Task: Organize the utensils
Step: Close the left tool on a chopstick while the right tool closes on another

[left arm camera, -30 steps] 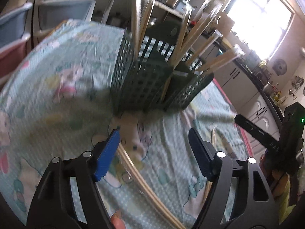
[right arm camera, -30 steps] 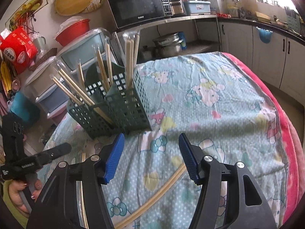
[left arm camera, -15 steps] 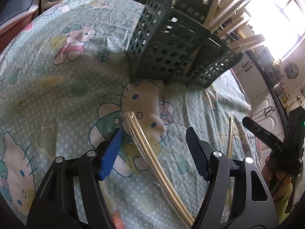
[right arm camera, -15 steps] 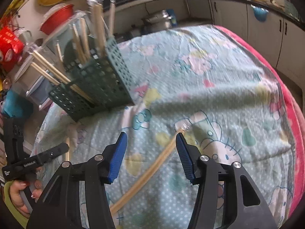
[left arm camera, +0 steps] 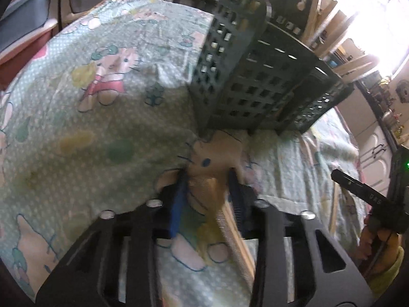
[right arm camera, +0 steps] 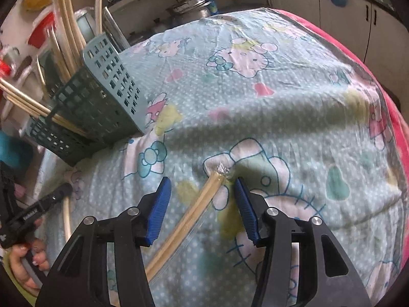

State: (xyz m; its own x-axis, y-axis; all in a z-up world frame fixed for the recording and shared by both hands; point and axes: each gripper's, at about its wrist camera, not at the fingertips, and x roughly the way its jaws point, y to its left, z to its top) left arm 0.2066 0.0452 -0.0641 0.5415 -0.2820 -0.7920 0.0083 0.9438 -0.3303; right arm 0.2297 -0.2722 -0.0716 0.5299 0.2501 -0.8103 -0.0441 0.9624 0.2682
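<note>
Two hand-held grippers hang low over a table covered with a pale blue cartoon-cat cloth (right arm camera: 268, 81). Seen from the left wrist camera, the left gripper (left arm camera: 208, 199) has just been closing, and its blue pads now stand narrowly either side of the end of a wrapped pair of chopsticks (left arm camera: 230, 230) lying on the cloth. Motion blur hides whether the pads actually press on the pair, so the grip cannot be told. Beyond it stands a dark green slotted utensil basket (left arm camera: 255, 76), upright on the cloth, with more chopsticks sticking out of its top.

Seen from the right wrist camera, the right gripper (right arm camera: 202, 202) has its jaws apart, closing a little, straddling the tip of another wrapped pair of chopsticks (right arm camera: 189, 217) that lies slantwise on the cloth; neither pad touches it. The same basket (right arm camera: 97, 107) sits to the upper left, holding several chopstick pairs (right arm camera: 69, 28). At the lower left edge, a hand (right arm camera: 25, 263) grips the other tool's handle, with one more pair (right arm camera: 67, 220) lying just beside it.
</note>
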